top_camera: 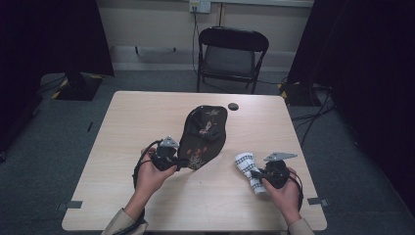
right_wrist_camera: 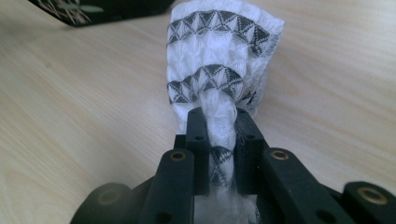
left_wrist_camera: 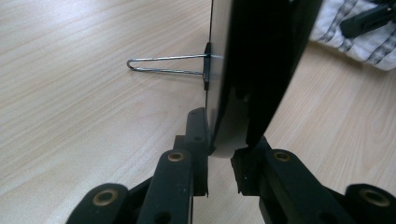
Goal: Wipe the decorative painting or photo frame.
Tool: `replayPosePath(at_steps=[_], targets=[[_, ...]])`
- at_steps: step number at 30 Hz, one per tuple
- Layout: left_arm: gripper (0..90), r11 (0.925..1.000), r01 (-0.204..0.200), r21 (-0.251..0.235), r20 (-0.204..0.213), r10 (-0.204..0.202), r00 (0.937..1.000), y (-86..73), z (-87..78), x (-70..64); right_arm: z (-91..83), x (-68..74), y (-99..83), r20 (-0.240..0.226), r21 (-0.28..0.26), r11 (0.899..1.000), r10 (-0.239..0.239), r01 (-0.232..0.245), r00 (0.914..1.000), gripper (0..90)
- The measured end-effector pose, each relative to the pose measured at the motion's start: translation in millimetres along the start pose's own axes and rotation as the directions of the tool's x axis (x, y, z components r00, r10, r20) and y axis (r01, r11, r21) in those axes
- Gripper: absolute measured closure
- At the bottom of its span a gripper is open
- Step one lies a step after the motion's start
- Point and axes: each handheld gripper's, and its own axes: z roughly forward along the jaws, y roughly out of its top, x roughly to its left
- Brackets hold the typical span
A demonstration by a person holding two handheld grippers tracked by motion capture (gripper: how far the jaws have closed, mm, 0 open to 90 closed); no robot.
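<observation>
A black shield-shaped plaque [top_camera: 203, 132] with a red and white floral pattern stands tilted on the table [top_camera: 147, 112]. My left gripper [top_camera: 177, 164] is shut on its near edge. In the left gripper view the jaws [left_wrist_camera: 224, 142] pinch the plaque's dark edge [left_wrist_camera: 252, 70], and a wire stand loop [left_wrist_camera: 163, 65] sticks out from its back. My right gripper [top_camera: 258, 176] is shut on a rolled white cloth with black triangle bands [top_camera: 248, 169]. The cloth [right_wrist_camera: 219, 60] rises from between the right gripper's jaws [right_wrist_camera: 219, 123].
A small black round disc [top_camera: 233, 106] lies near the table's far edge. A black folding chair [top_camera: 232, 56] stands beyond the table. Cables run over the floor at the right [top_camera: 313, 117]. The cloth [left_wrist_camera: 359, 37] lies close beside the plaque.
</observation>
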Motion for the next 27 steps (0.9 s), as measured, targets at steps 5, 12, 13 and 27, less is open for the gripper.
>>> replayPosePath(at_steps=[5,12,13,27], targets=[[78.7,1.0,0.001,0.002,0.001,-0.001,1.0,0.1,-0.1,0.3,-10.5,3.3,18.4,-0.004,-0.037,0.999,-0.019,0.019,0.9998,80.1],[78.7,0.9998,0.002,0.017,0.009,-0.002,1.0,1.3,-0.7,1.2,-16.6,7.8,45.5,0.005,-0.067,0.997,-0.046,0.046,0.9989,80.1],[78.7,0.9998,0.001,0.018,0.008,-0.002,1.0,1.3,-0.8,1.1,-17.7,8.5,49.0,0.005,-0.07,0.997,-0.045,0.045,0.999,80.1],[78.7,0.9998,0.002,0.02,-0.001,-0.002,1.0,1.8,-0.6,0.2,-39.2,10.5,110.8,0.042,-0.183,0.981,-0.055,0.062,0.9976,80.1]])
